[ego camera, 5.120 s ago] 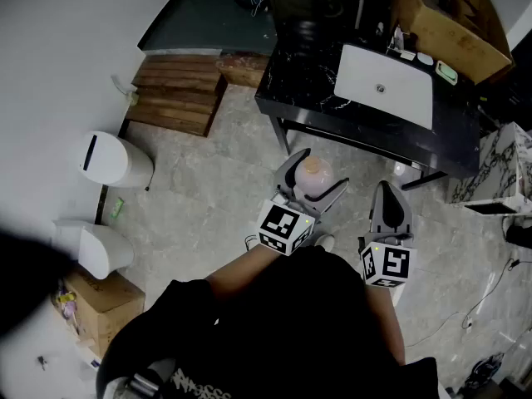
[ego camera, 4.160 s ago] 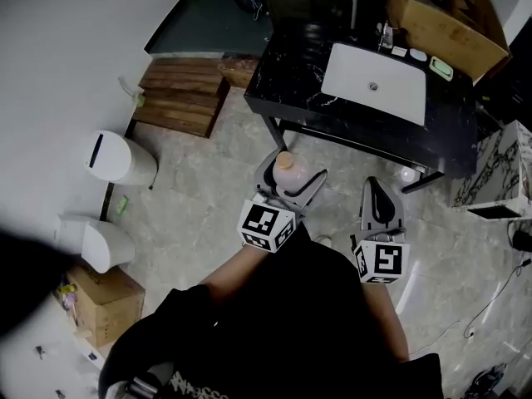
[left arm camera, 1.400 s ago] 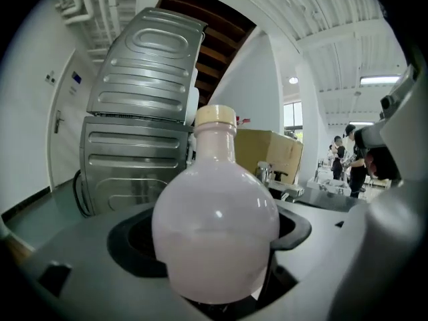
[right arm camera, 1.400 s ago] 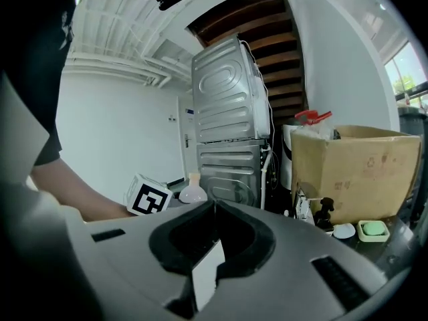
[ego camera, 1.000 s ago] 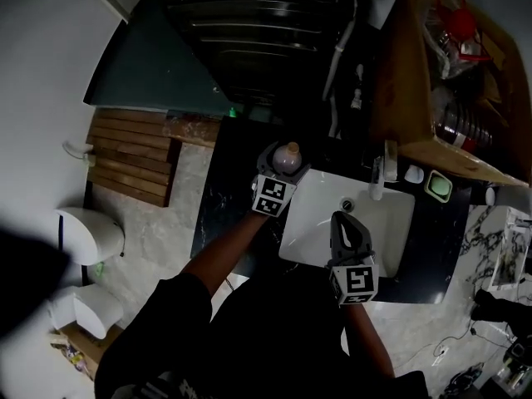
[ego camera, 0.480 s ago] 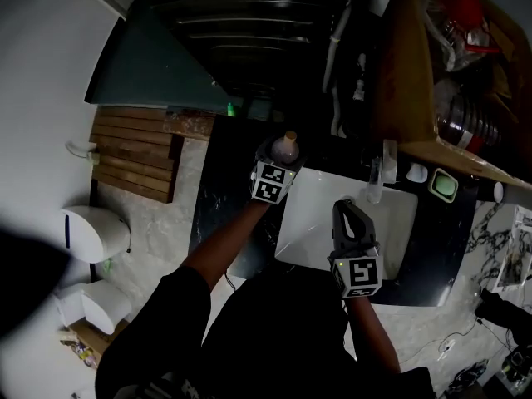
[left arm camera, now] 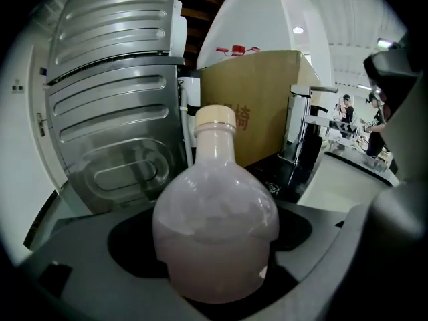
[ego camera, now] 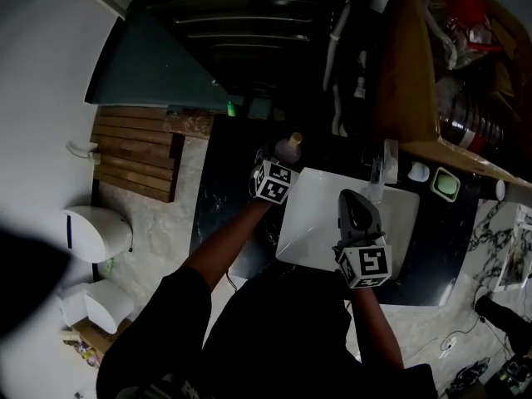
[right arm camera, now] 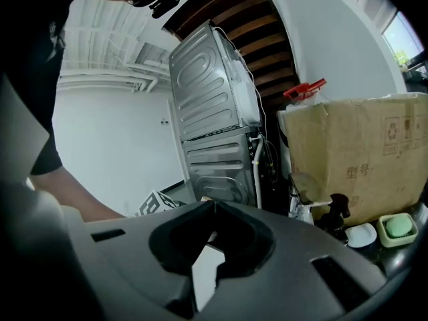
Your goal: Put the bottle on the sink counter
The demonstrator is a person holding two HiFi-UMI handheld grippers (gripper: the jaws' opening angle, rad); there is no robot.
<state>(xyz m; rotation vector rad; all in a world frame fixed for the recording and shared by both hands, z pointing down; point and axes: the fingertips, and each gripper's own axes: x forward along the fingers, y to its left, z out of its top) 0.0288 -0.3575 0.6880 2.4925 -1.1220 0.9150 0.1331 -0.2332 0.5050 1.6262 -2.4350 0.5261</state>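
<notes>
My left gripper (ego camera: 281,163) has come down, still clamped round the bottle (left arm camera: 215,226), now just above the sink counter (ego camera: 218,198) beside the basin (ego camera: 312,223). Can't tell if the bottle touches. Right gripper (ego camera: 355,206) is clenched and empty. Set-down looks near.

We count one bottle (ego camera: 289,148), one sink (ego camera: 320,223), one tap (ego camera: 376,173) and one green soap dish (ego camera: 445,184). On the floor (ego camera: 158,214) we count two white bins (ego camera: 98,233) (ego camera: 106,303).

Cardboard box (right arm camera: 361,152): printed "型号"; remaining print illegible.
</notes>
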